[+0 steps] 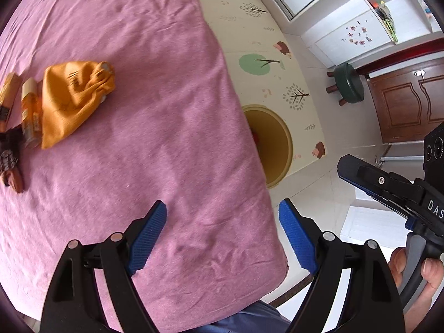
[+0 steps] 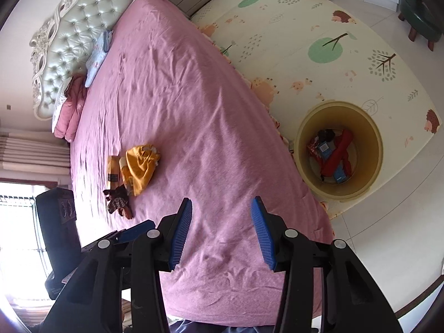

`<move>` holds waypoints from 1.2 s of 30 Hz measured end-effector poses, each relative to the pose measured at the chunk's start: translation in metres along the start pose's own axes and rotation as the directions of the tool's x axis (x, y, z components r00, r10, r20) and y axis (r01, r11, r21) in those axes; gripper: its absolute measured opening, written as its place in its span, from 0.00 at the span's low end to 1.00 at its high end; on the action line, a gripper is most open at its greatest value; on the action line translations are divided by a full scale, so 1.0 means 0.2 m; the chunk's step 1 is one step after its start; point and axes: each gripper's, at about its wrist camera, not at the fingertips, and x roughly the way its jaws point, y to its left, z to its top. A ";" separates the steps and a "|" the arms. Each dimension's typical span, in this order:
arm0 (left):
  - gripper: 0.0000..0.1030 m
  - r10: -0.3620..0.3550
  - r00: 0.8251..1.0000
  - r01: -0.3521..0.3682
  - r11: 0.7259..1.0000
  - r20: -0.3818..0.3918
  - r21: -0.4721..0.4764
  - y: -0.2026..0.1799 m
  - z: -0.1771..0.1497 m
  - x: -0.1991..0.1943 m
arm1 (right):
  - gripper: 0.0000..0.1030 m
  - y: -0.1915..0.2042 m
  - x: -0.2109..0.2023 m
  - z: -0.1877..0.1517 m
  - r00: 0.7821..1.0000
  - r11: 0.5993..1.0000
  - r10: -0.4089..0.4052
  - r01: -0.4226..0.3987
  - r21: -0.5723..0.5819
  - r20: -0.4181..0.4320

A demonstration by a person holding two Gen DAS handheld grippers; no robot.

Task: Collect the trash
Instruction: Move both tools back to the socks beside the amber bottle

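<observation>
On the pink bed (image 1: pixel 155 127) lies a small heap: an orange cloth pouch (image 1: pixel 77 97), an orange bottle (image 1: pixel 29 105), a slim box (image 1: pixel 8 91) and a brown wrapper (image 1: pixel 11 166). The right wrist view shows the same pouch (image 2: pixel 141 166) and wrapper (image 2: pixel 119 202). A yellow bin (image 2: pixel 371 144) stands on the floor beside the bed and holds red and blue packets (image 2: pixel 337 152). My left gripper (image 1: pixel 222 208) hangs open over the bed's near corner, with nothing between its fingers. My right gripper (image 2: pixel 222 202) is open and empty too, above the bed's foot.
A tufted headboard (image 2: pixel 75 27) and pillows (image 2: pixel 94 61) sit at the bed's far end. A patterned play mat (image 2: pixel 305 41) covers the floor, with a green stool (image 1: pixel 349 83) and a wooden door (image 1: pixel 408 102) beyond. A hand (image 1: pixel 416 272) holds the right gripper's handle.
</observation>
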 end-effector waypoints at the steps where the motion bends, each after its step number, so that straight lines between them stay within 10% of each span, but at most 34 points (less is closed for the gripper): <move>1: 0.80 0.004 1.000 -0.004 1.000 0.006 -0.020 0.06 -0.03 -0.03 | 0.43 0.05 0.02 -0.02 1.000 1.000 0.005 -0.005 -0.016 -0.009; 19: 0.83 0.077 0.986 -0.020 0.933 0.146 -0.358 0.97 -0.43 -0.47 | 0.43 0.91 0.41 -0.33 0.987 0.958 0.043 -0.086 -0.273 -0.158; 36: 0.85 0.083 0.987 -0.013 0.891 0.135 -0.454 1.42 -0.24 -0.49 | 0.48 1.36 0.82 -0.20 0.973 0.936 0.022 -0.101 -0.338 -0.229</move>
